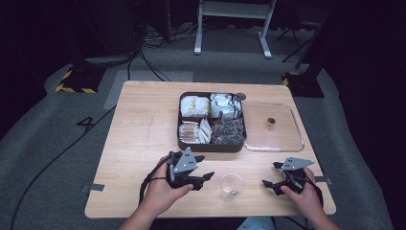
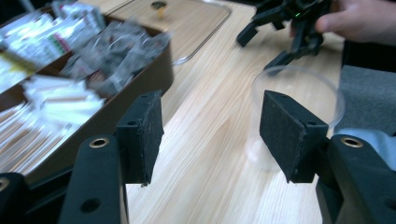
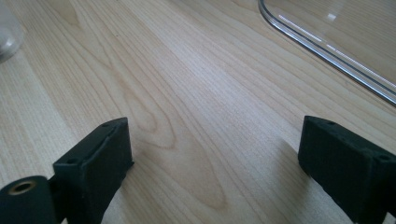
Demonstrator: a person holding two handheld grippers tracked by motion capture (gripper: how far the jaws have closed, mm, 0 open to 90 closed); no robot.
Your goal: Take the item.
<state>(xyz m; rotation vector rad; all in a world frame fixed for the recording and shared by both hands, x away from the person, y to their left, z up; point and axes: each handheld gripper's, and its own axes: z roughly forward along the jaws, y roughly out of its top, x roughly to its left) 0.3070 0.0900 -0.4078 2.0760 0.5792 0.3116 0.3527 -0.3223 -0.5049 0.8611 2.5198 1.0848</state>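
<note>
Claws gape wide, flanking clear cup.

Clear plastic cup: transparent, round-rimmed, standing upright with its mouth up on the wooden tabletop, near the front edge at 6 o'clock. A small pale item lies in its base; what it is cannot be told. In the left gripper view the cup stands just past the right-hand pad, apart from it.
</note>
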